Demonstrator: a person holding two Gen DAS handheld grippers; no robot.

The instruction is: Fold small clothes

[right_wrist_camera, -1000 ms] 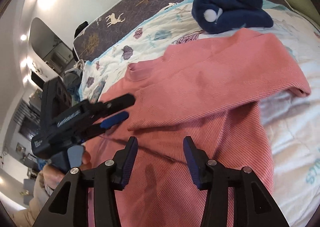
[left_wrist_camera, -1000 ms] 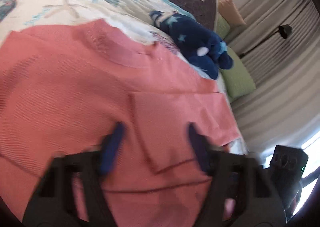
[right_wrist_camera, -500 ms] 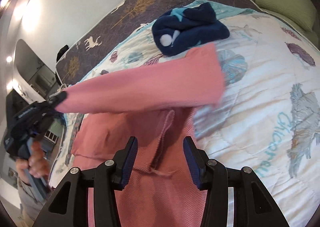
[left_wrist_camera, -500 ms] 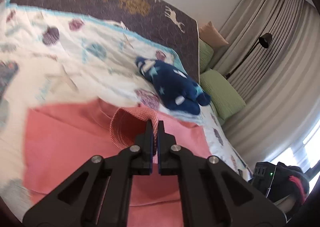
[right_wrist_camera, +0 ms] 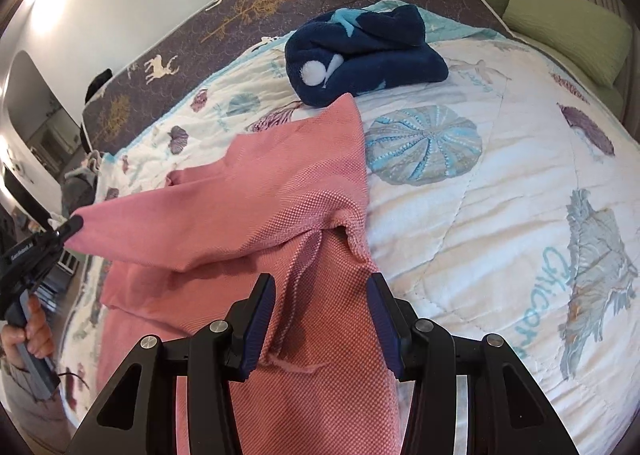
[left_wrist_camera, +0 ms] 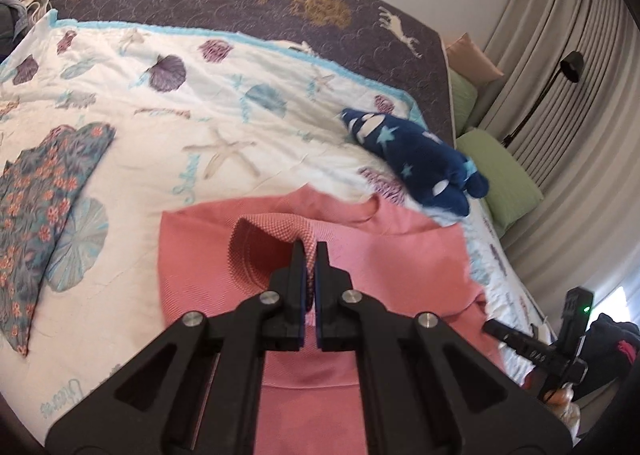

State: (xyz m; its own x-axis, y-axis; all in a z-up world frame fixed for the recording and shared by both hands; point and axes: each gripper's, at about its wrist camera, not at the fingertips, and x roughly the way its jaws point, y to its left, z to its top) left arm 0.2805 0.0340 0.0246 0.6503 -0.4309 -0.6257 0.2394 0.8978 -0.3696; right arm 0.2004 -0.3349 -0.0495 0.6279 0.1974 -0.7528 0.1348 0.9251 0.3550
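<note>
With sleeve cuff (left_wrist_camera: 298,233) pinched between closed jaws, left gripper (left_wrist_camera: 310,255) lifts it off bed (right_wrist_camera: 480,183). Right gripper (right_wrist_camera: 322,289) jaws half open, straddling pink top (right_wrist_camera: 320,355), not gripping.

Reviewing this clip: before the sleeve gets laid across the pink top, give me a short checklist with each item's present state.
1. Left tongs clamped on the sleeve cuff: ok.
2. Sleeve lifted off the pink top: ok.
3. Right tongs open, fabric between the pads, not pinched: ok.
4. Navy plush garment clear of the top: not ok, the shoulder reaches its edge.
5. Floral garment apart from the top: ok.
6. Body lying flat: cannot tell, lower part hidden.
</note>
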